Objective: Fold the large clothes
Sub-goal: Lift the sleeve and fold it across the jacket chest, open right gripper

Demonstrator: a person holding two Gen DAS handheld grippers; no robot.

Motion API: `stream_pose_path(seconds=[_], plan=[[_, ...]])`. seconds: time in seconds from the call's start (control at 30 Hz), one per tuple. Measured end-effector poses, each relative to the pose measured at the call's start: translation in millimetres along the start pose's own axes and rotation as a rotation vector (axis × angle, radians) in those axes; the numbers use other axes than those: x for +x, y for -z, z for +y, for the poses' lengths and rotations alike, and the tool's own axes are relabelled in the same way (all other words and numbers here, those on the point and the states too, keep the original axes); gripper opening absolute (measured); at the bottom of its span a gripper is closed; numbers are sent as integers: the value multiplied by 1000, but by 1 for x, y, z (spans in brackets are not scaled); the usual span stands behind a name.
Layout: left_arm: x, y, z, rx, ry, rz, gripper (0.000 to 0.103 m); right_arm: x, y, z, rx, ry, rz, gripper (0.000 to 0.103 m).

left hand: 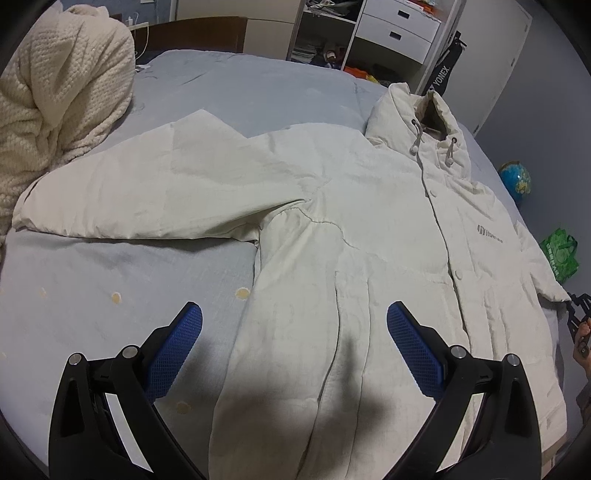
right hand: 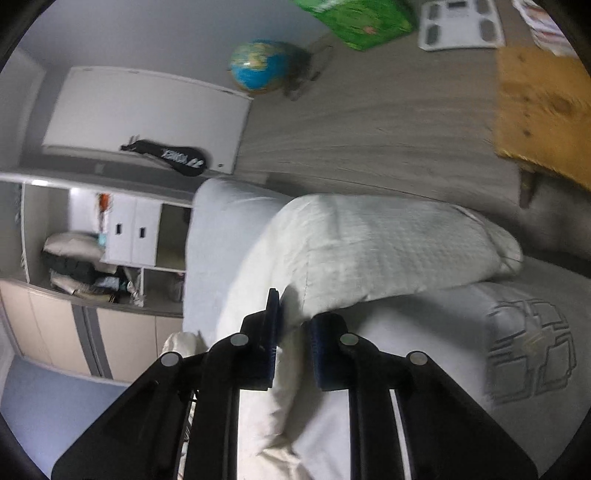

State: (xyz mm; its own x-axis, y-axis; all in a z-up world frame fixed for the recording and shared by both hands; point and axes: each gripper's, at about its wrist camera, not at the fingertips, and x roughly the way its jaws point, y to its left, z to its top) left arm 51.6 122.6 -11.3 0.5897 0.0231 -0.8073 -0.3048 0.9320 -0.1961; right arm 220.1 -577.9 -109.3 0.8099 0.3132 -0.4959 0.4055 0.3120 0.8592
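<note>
Cream and puffy, the big coat lies flat on the blue bed, front up, one sleeve hanging off the edge. The right gripper pinches that sleeve's cloth between its pads. The left gripper is spread wide above the coat, holding nothing. I think the sleeve should be lifted slowly and laid across the chest. The shelf holds messy things; its white drawers are shut.
</note>
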Motion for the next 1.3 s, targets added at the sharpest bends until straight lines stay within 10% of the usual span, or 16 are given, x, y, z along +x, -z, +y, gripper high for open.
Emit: stream_pose_path(seconds=[0.63, 1.3], plan=[[-16, 0, -8, 44, 38, -82, 96, 6, 126, 162, -322, -201, 170, 5], [-23, 0, 1, -5, 79, -112, 96, 94, 355, 207, -703, -73, 525, 5]])
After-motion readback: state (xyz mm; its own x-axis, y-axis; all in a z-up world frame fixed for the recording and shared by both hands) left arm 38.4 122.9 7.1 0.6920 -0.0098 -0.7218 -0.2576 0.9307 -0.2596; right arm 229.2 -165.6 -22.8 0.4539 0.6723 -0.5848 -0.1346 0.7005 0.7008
